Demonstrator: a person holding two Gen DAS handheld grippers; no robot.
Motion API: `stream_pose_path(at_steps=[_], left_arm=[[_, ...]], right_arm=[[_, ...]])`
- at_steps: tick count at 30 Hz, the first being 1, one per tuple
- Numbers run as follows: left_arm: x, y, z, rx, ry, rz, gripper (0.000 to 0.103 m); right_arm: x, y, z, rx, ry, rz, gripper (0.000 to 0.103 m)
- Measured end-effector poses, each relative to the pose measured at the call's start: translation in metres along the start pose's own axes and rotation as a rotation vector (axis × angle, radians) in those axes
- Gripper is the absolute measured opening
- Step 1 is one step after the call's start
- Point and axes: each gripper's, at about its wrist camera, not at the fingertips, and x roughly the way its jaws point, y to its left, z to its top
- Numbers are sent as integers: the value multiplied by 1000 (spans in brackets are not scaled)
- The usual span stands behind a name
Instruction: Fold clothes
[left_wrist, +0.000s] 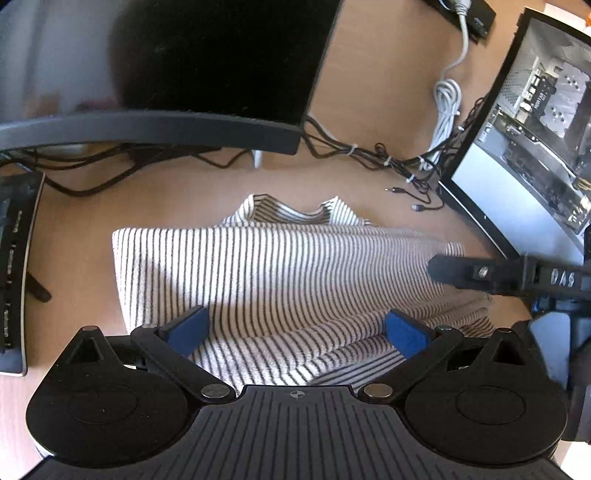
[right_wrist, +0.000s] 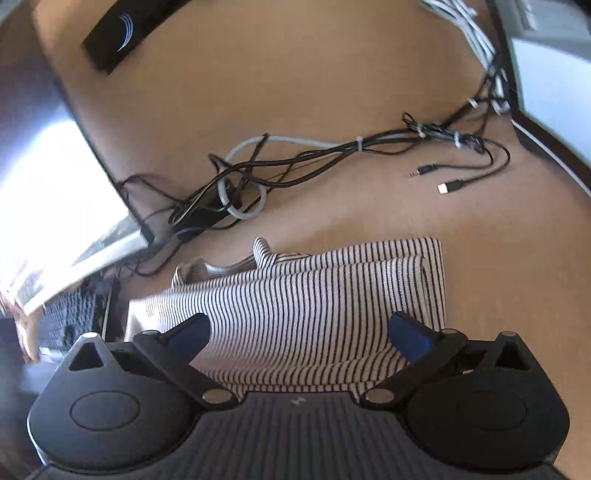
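Observation:
A white garment with thin black stripes lies folded into a rectangle on the wooden desk, its neckline toward the back. My left gripper is open above its near edge, blue pads spread wide, nothing between them. The right gripper's black finger reaches in from the right over the garment's right end. In the right wrist view the same garment lies below my right gripper, which is open and empty over its near edge.
A monitor stands behind the garment, an open computer case at the right. Tangled black and grey cables with loose plugs lie behind the garment. A dark device sits at the left, a keyboard further left.

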Motion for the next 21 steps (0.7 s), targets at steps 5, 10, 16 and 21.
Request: stream_pose_path(at_steps=[5, 10, 16, 21], left_arm=[[-1, -3, 6, -11, 20, 21, 103], [-9, 3, 20, -94, -9, 12, 103], [8, 7, 21, -58, 40, 31, 103], [-6, 7, 28, -92, 23, 31, 103]], right_arm=[[-3, -20, 17, 104, 66, 81, 103], [-29, -6, 20, -54, -18, -33, 97], [-3, 2, -17, -237, 65, -192, 88], [-12, 7, -1, -261, 22, -215, 86]])
